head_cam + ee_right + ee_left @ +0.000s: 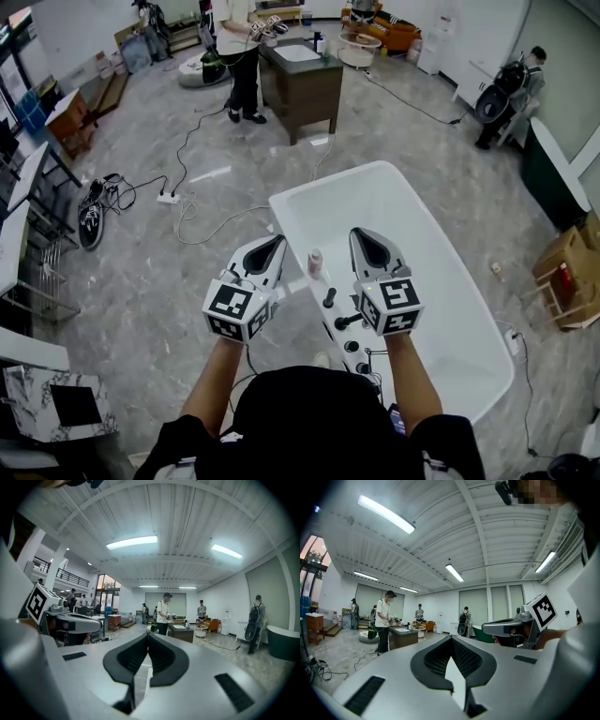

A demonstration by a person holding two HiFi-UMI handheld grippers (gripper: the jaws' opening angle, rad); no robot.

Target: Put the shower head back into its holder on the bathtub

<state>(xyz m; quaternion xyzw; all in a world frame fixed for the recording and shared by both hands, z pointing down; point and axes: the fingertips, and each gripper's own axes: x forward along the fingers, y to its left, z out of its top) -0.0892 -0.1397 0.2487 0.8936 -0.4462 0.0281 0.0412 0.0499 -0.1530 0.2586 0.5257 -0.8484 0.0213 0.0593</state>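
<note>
White bathtub [403, 216] — near corner hidden behind the person's right arm. Left gripper [279, 240] and right gripper [359, 232] hang over its near rim, jaws together, nothing held. Shower head [315, 263] — small pale upright on the rim between them; holder too small to make out.

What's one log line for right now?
left gripper: shut, empty | right gripper: shut, empty | both: level, near end of white oval bathtub
</note>
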